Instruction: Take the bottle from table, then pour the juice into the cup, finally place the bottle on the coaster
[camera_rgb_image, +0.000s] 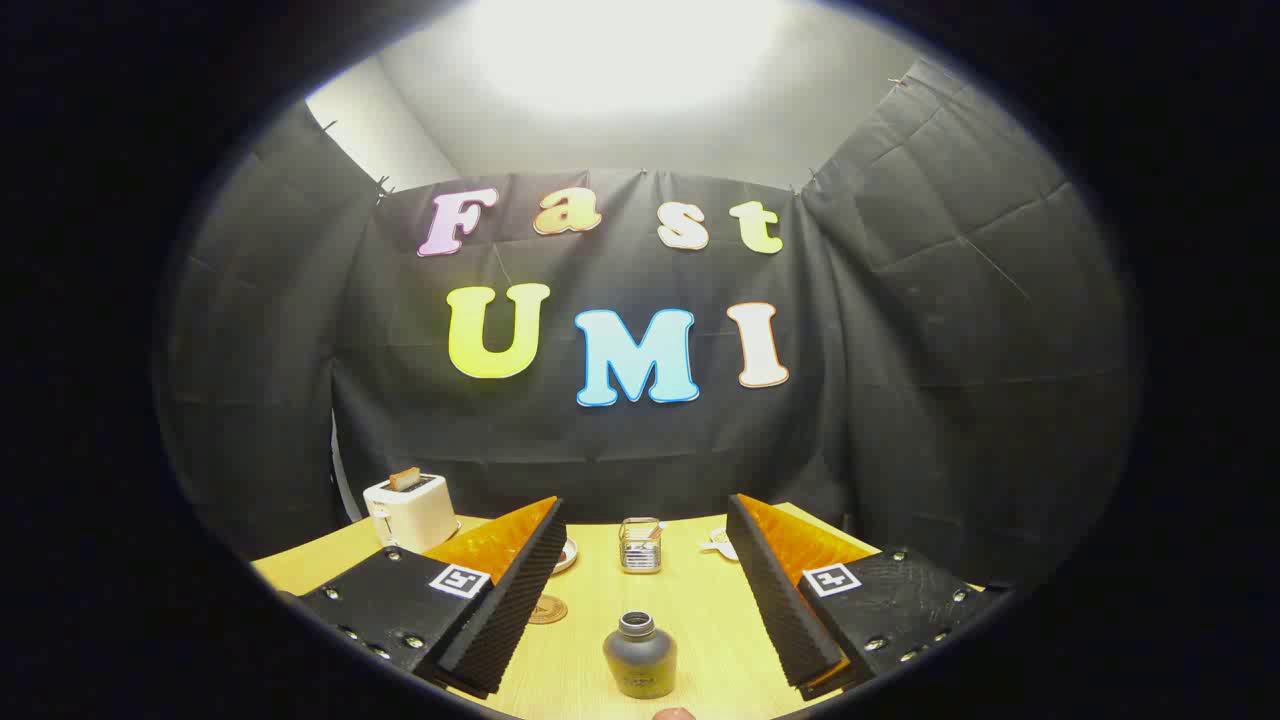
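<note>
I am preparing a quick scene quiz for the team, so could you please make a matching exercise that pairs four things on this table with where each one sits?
Things:
1. bottle
2. cup
3. toaster
4. coaster

Places:
A. far back corner of the table, by the cloth wall
B. between the open fingers of the gripper, nearest the camera
C. flat on the wood, beside the inner edge of one finger
D. beyond the bottle, further ahead of the fingers

Pairs: 1-B, 2-D, 3-A, 4-C
</note>
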